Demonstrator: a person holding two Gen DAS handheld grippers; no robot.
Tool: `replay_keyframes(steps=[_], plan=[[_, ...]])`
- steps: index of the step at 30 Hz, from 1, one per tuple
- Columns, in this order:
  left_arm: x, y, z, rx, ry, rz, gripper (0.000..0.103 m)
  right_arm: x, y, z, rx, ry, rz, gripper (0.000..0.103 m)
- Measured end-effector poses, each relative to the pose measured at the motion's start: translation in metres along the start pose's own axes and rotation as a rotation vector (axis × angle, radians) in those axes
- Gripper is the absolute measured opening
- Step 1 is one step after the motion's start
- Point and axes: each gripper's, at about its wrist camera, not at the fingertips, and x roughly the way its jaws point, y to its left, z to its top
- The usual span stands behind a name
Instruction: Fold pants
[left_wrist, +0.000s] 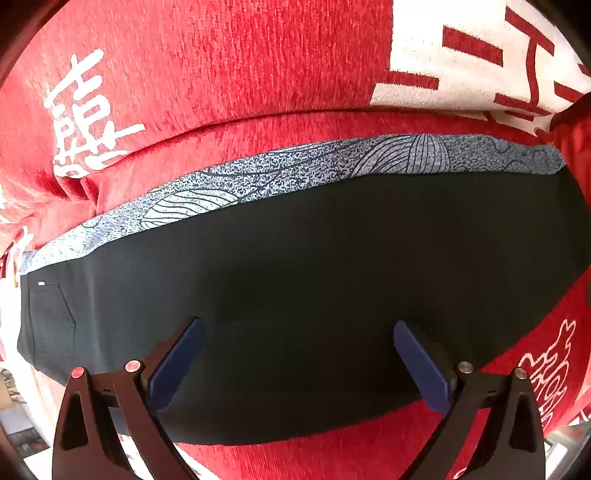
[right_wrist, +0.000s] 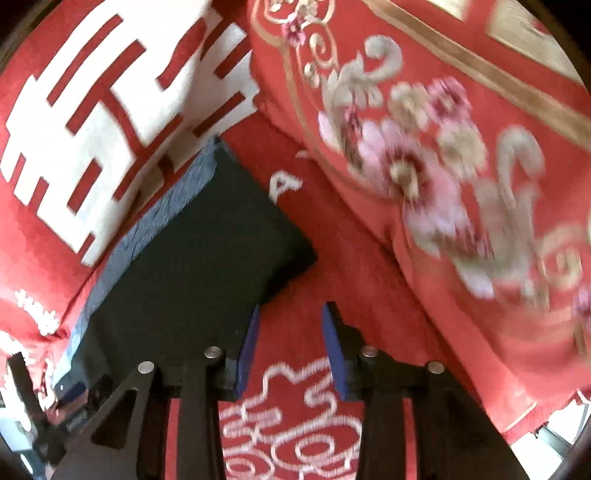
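Dark pants (left_wrist: 314, 280) with a blue-white patterned side stripe (left_wrist: 288, 170) lie flat and lengthwise on a red cover, a back pocket (left_wrist: 51, 317) at the left end. My left gripper (left_wrist: 297, 328) hovers over the pants' near edge, wide open and empty. In the right wrist view the pants' leg end (right_wrist: 199, 258) lies left of centre. My right gripper (right_wrist: 290, 314) is partly open and empty, over the red cover just right of the hem corner (right_wrist: 310, 258). That view is motion-blurred.
The red cover (left_wrist: 221, 66) bears white characters and a white panel (left_wrist: 461, 74). A red floral embroidered cushion or quilt (right_wrist: 443, 147) rises at the right of the right wrist view. The left gripper's body (right_wrist: 44, 413) shows at lower left there.
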Motion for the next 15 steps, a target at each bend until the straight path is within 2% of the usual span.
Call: replay_keyframes(steps=[4, 9, 15], plan=[[0.002, -0.002, -0.001, 0.002, 0.002, 0.009, 0.103, 0.002, 0.007, -0.021, -0.027, 0.056, 0.055, 0.039], [0.002, -0.001, -0.002, 0.001, 0.003, 0.010, 0.103, 0.013, 0.010, -0.042, 0.006, 0.126, 0.174, 0.039], [0.005, -0.003, -0.002, 0.004, 0.004, 0.021, 0.103, 0.026, 0.019, -0.053, -0.002, 0.165, 0.225, 0.039]])
